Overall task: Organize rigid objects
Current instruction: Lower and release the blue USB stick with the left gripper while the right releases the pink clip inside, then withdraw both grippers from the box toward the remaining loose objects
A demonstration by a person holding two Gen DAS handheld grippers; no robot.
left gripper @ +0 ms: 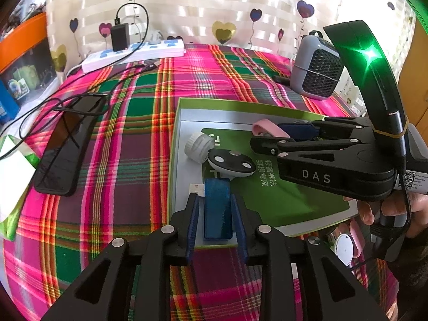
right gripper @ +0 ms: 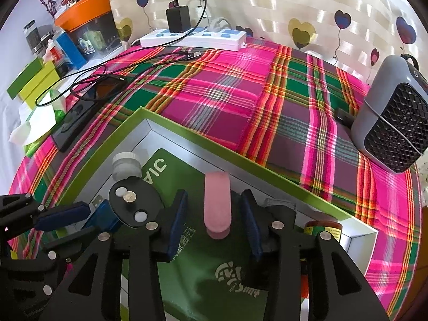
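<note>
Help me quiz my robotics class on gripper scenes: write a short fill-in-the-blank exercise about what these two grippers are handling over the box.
1. The block between the left gripper's fingers is ____ in colour.
2. The right gripper straddles a ____ capsule-shaped piece.
3. Both pieces sit over the shallow box with a ____ rim.
4. The black oval disc lies beside a ____ bottle cap.

Missing words: blue; pink; green; white
</note>
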